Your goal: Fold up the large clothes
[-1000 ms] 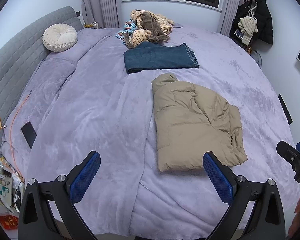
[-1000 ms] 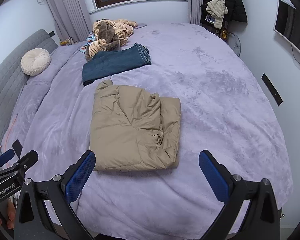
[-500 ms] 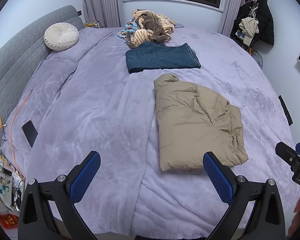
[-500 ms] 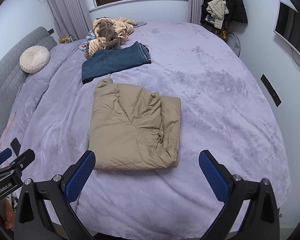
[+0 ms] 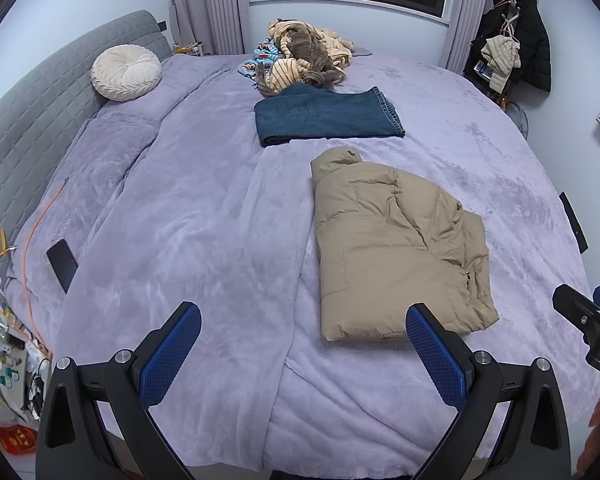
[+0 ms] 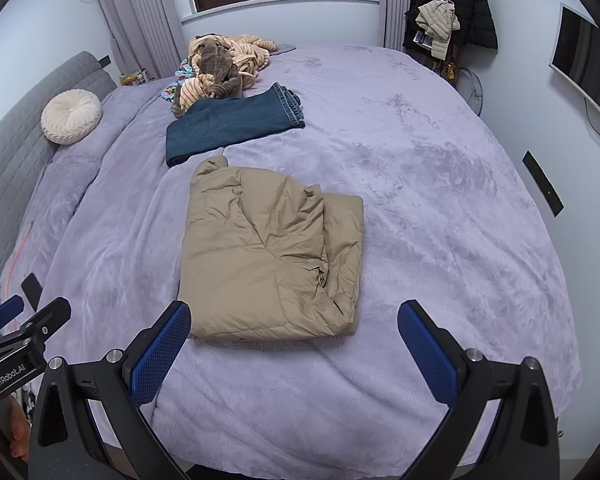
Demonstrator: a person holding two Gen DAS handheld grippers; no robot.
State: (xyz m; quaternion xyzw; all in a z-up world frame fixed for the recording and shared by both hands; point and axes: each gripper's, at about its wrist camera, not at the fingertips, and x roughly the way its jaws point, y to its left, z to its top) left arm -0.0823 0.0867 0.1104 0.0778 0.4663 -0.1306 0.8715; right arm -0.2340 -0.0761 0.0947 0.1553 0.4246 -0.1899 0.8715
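Bed: wide bed under a lilac plush blanket (image 6: 440, 208).
Jacket: folded tan puffer jacket (image 6: 268, 256) lying mid-bed.
Jeans: folded dark blue denim jeans (image 6: 232, 120) beyond it.
Tongs: left tongs (image 5: 302, 356) and right tongs (image 6: 294, 354) both spread apart, empty.

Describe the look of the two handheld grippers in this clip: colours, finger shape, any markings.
Both match: the left gripper and right gripper have matte black angular frames with silver bolts, each with two slanted fingers faced with blue dimpled pads. In the right wrist view the left gripper's black body carries white "GenRobot.AI" lettering. No cables or sleeves show.
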